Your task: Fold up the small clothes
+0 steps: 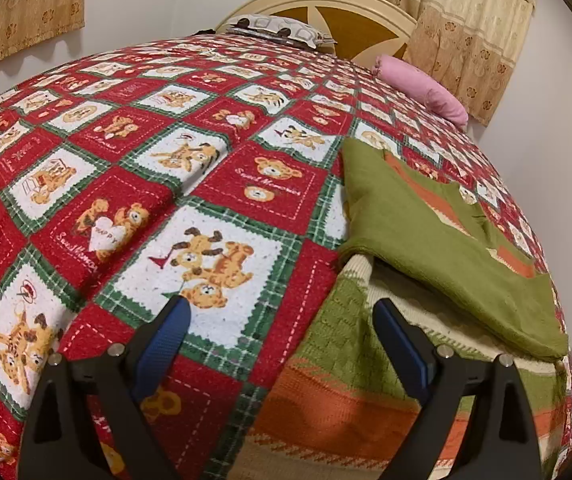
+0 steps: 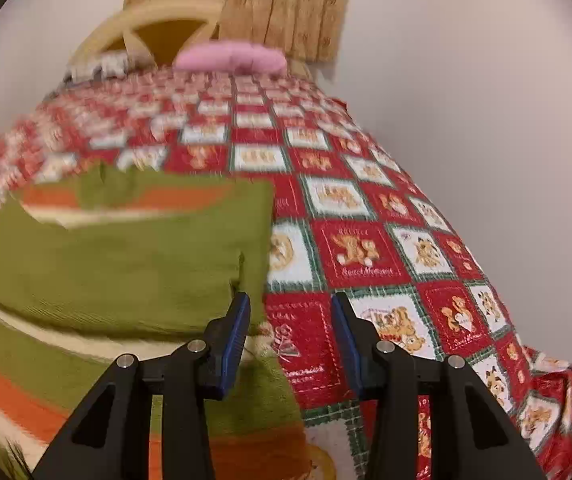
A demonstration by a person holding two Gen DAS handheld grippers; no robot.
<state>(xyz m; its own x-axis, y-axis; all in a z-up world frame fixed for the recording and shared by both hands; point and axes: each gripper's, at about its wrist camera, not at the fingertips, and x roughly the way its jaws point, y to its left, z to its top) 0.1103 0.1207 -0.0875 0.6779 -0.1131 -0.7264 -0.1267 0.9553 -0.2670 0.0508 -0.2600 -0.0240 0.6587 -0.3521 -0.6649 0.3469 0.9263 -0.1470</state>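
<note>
- Nearest me, my left gripper (image 1: 280,322) is spread wide and holds nothing; its right-hand finger hangs over the knitted sweater's (image 1: 366,392) lower edge, its left-hand finger over the teddy-bear bedspread (image 1: 166,184).
- My right gripper (image 2: 291,322) has its jaws parted with nothing between them. The corner of the folded-over green flap (image 2: 126,272) sits just off its left-hand finger at about 10 o'clock; whether that finger touches the knit I cannot tell.
- The sweater, green with orange and cream stripes, lies on the bed; one part is already doubled over the striped body, so I judge a first fold is laid and released.
- Next I would take a fresh grip on the unfolded lower striped edge with both grippers and carry it toward 12 o'clock, keeping the flap flat.
- Farther off: a pink bolster (image 1: 422,88), a pillow (image 1: 278,28), the headboard (image 1: 342,12) and curtains (image 1: 466,20).
</note>
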